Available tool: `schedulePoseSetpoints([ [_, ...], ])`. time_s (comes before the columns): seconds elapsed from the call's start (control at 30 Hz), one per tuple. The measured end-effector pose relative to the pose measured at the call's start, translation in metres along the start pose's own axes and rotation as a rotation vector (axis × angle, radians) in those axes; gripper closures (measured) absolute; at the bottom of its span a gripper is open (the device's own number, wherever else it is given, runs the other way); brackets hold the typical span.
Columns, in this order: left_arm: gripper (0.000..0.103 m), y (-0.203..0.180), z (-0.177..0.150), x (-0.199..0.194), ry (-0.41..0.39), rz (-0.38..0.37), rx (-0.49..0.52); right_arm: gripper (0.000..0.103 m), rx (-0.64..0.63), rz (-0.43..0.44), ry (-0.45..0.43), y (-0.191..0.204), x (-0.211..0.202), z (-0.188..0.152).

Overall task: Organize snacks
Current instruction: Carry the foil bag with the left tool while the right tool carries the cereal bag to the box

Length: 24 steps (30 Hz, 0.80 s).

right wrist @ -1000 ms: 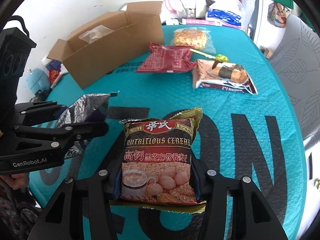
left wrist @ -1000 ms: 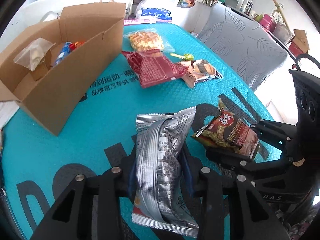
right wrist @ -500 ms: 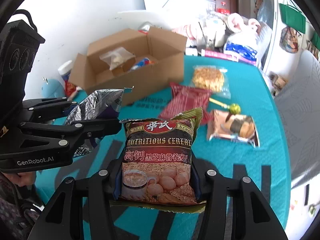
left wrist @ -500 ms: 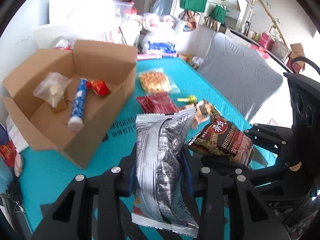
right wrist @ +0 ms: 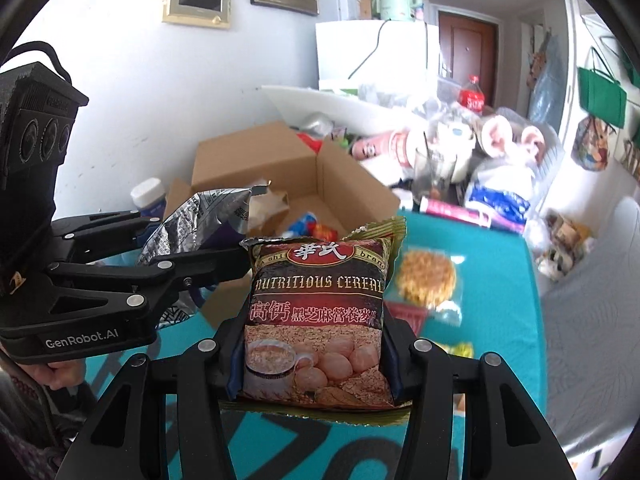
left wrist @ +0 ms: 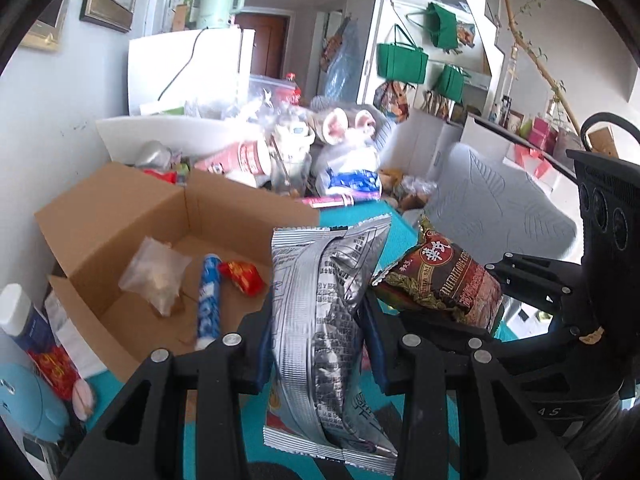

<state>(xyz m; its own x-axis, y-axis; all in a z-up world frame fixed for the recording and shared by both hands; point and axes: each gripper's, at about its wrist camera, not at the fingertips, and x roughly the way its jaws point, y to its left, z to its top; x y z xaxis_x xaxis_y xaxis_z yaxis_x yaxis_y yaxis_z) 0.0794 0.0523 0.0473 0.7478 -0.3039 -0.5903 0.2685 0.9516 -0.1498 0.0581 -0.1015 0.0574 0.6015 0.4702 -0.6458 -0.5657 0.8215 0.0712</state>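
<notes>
My left gripper is shut on a silver snack packet, held upright above the teal table just right of the open cardboard box. The box holds a clear bag, a blue tube and a red candy packet. My right gripper is shut on a dark red cereal packet, held in the air in front of the box. The cereal packet also shows in the left wrist view, and the silver packet in the right wrist view.
A bag of yellow crackers and a red packet lie on the teal table to the right. Clutter of cups, bags and plush toys stands behind the box. A grey chair is at the right.
Both grippers have risen and moved toward the box with their packets; the box's inside now shows from nearer, and the snacks on the table have dropped out of the left view.
</notes>
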Motion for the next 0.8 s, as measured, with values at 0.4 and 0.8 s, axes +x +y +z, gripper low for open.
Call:
schedulePoseSetpoints([
  [0.4,0.066,0.043,0.069,0.001,-0.153,0.071,-0.028,0.052,-0.044,0.012,-0.107,-0.003,0.022,0.081],
  [0.8,0.066,0.093,0.097,0.047,-0.163,0.198,-0.067,0.052,-0.03,0.116,-0.072,-0.005,0.106,0.123],
])
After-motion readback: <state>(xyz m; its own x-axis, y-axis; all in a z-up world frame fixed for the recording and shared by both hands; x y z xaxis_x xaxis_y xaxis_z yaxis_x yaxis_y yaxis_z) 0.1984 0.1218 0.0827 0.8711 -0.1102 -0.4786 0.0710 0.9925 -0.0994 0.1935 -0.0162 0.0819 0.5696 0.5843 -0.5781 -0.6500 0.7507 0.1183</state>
